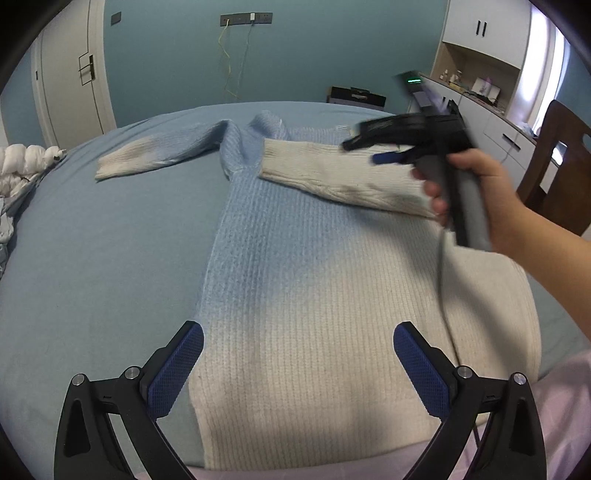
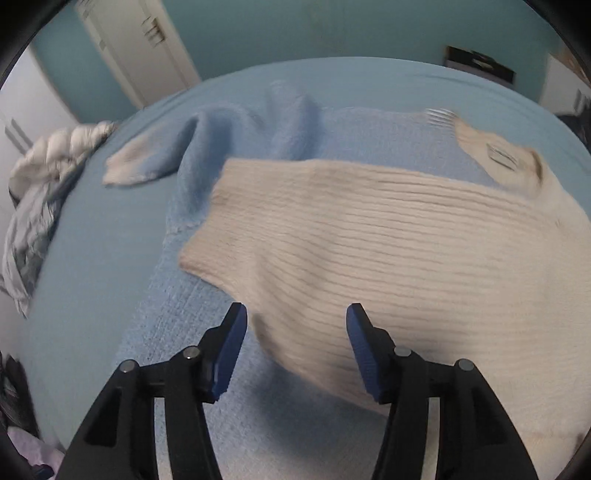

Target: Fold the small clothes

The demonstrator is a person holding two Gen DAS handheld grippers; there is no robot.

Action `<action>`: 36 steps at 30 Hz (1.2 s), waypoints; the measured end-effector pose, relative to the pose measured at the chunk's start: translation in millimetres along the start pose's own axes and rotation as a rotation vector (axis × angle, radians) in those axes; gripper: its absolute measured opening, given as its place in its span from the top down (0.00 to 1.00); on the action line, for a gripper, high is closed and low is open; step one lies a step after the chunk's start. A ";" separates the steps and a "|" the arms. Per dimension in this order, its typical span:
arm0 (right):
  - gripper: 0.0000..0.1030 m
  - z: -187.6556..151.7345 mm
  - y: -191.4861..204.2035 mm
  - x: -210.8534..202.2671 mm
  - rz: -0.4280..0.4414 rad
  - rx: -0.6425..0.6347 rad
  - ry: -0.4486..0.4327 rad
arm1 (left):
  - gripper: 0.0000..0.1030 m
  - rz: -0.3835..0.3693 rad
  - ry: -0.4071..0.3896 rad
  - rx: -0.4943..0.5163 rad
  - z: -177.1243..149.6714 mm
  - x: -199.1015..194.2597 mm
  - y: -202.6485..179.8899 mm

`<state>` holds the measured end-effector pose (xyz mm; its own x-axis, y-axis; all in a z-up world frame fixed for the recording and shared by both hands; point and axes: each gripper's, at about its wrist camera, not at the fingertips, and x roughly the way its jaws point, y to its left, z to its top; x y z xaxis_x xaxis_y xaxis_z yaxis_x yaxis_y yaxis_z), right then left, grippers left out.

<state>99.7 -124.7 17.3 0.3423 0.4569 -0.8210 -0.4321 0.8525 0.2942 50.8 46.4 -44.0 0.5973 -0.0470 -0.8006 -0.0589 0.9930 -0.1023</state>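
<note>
L hand-held gripper (image 1: 297,363): jaws wide apart, nothing held. Blue pads hang just above the sweater's hem end, w/ the left pad (image 1: 176,373) over the bed sheet beside the sweater edge and the right pad over the cream knit.

R hand-held gripper (image 2: 293,354): jaws about half apart, nothing gripped; pads not pressing on cloth. Cream sleeve passes below and between the fingers, frame blurred. In the left wrist view it is seen held in a person's hand (image 1: 469,184), over the sleeve near the right shoulder of the sweater, blurred.

Sweater (image 1: 295,280): ribbed knit, pale blue fading to cream. Lies flat on the bed, hem toward the cameras, neck toward the far wall.
- Right sleeve (image 1: 343,173): cream, folded inward across the chest, cuff ending near the body's left edge.
- Left sleeve (image 1: 155,155): spread out to the side on the sheet, blue w/ cream cuff, not folded.
- Collar (image 1: 267,123): blue, at the far end.

Bed (image 1: 92,258): blue sheet, carries the sweater.

Surroundings:
- White puffy bedding/jacket (image 1: 26,162) at the bed's left edge.
- Door (image 1: 70,74), white, far left.
- Wall sockets (image 1: 245,18) w/ cables hanging, teal wall.
- Cabinets and shelf (image 1: 480,74), far right, w/ small items; too small to tell.
- Wooden chair (image 1: 561,158), right edge.
- Pink fabric (image 1: 565,398), bottom right, next to the hem.
</note>
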 end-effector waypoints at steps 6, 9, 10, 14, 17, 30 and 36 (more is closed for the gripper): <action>0.02 -12.6 -124.0 -92.4 -0.137 0.191 -0.285 | 0.00 -0.002 0.006 0.009 -0.1 1.7 -4.5; 0.02 -11.7 -190.6 -101.2 -0.473 0.282 -0.240 | 0.00 0.007 0.013 0.015 -0.4 4.9 -5.9; 0.02 -16.6 -213.6 -99.1 -0.570 0.311 -0.190 | 0.00 0.008 0.015 0.015 -0.3 5.9 -4.4; 0.43 -51.3 -279.7 -87.7 -0.534 0.441 0.016 | 0.00 0.015 0.018 0.019 -0.5 7.3 -4.6; 0.42 -84.0 -287.5 -95.3 -0.425 0.480 0.032 | 0.00 0.014 0.022 0.015 -0.2 9.4 -4.1; 0.88 -119.6 -287.4 -106.9 -0.477 0.516 -0.157 | 0.00 0.040 0.031 0.043 -3.0 12.8 -7.5; 0.30 -109.6 -279.3 -118.0 -0.651 0.443 -0.136 | 0.00 0.032 0.027 0.040 -2.4 11.4 -7.1</action>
<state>88.6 -444.6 -21.7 0.5231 -0.1647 -0.8362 0.2519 0.9672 -0.0329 56.2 38.6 -53.9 0.5743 -0.0179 -0.8185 -0.0447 0.9976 -0.0532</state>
